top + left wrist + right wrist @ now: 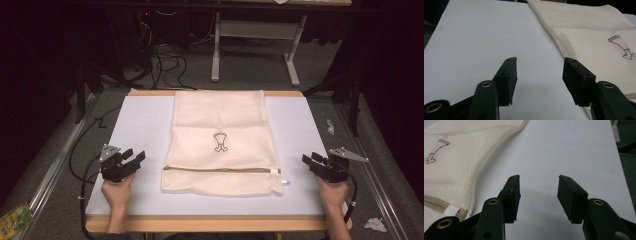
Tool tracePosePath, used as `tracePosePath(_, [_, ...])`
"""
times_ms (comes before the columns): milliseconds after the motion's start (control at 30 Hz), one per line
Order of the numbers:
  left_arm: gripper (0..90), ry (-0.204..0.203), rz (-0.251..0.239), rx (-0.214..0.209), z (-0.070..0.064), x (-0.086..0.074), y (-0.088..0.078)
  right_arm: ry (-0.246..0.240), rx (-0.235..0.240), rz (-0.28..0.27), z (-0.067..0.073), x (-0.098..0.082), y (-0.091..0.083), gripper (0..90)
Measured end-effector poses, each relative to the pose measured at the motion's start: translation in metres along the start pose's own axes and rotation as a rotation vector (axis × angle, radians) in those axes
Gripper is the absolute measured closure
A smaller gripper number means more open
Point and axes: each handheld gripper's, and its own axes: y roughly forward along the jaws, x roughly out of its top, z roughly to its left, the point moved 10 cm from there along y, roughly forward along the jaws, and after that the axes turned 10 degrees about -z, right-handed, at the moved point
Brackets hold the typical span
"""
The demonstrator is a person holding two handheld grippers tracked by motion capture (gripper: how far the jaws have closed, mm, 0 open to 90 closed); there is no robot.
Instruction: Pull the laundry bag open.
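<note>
While both my hands rest near the front edge of the counter point(145, 125), the cream mesh laundry bag point(220, 120) lies flat between them, at the middle of the white surface, its far end reaching the counter's back edge. Bag's long sides run away from me. A brown zipper point(220, 170) crosses it near the end closest to me, with a small white tab point(284, 182) at the right end of that line. A small dark line drawing point(220, 142) sits at the bag's centre.

My left tool point(134, 157) sits left of the bag, apart from it, jaws pointing toward the bag's lower left corner. In the left gripper view the jaws stand wide apart with bare white surface between them; mesh edge runs just beside the right-hand jaw, touching or not I cannot tell.

My right tool point(311, 160) sits right of the bag, near the zipper's tab end, not touching. In the right gripper view its jaws are spread, nothing between them; mesh bag and zipper tab point(451, 211) lie off to the left.
</note>
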Motion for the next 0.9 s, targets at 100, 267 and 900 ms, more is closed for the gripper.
tracePosePath(100, [45.0, 0.005, 0.011, 0.006, 0.001, -0.003, 0.004, -0.008, 0.001, -0.001, 0.001, -0.001, 0.003, 53.0])
tracePosePath(267, [44.9, 0.013, 0.011, 0.008, 0.001, -0.004, 0.009, -0.002, -0.004, -0.001, 0.001, -0.001, 0.008, 52.5])
tracePosePath(900, [44.8, 0.018, 0.02, 0.021, -0.001, -0.011, 0.021, -0.027, -0.043, 0.021, 0.001, -0.002, 0.017, 50.8])
